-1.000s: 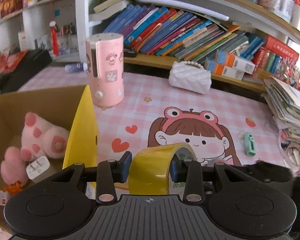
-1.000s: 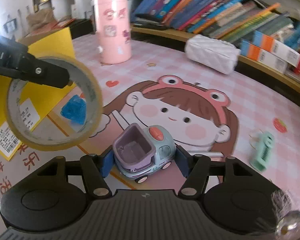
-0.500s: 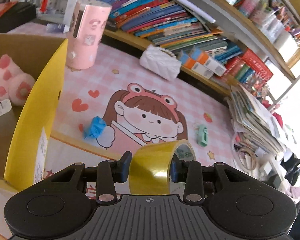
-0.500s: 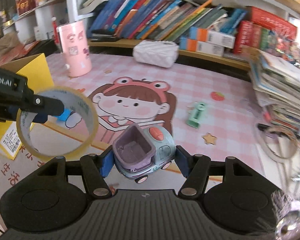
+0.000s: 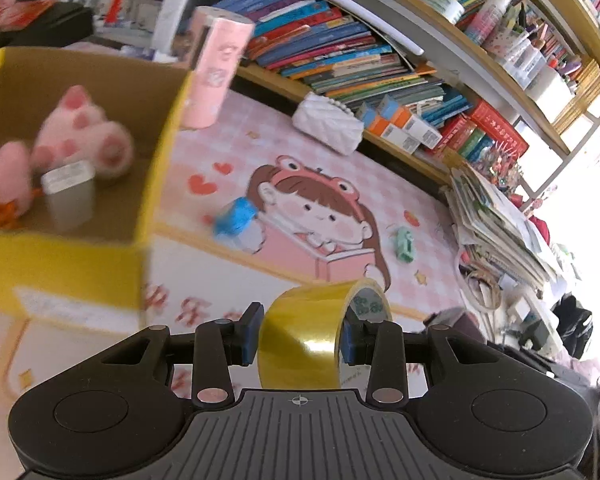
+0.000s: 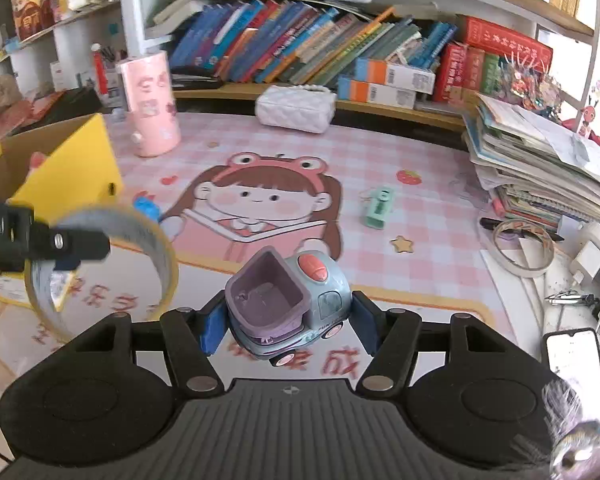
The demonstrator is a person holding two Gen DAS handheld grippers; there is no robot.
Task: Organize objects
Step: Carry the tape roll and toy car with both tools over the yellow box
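box: yellow cardboard box (image 5: 72,264) sits at the table's left edge, pink plush paws (image 5: 80,136) inside
left hand-held gripper (image 5: 300,334): clamped on a shiny yellow roll of tape (image 5: 312,336), up off the table beside the box
right hand-held gripper (image 6: 286,322): gripping a grey-blue toy truck with a purple bucket (image 6: 284,304), up over the table's front edge

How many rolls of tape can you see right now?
2. A yellow tape roll is clamped in the left gripper, near the yellow box. A pale tape roll lies flat beside the paper stack. Clutter may hide others.
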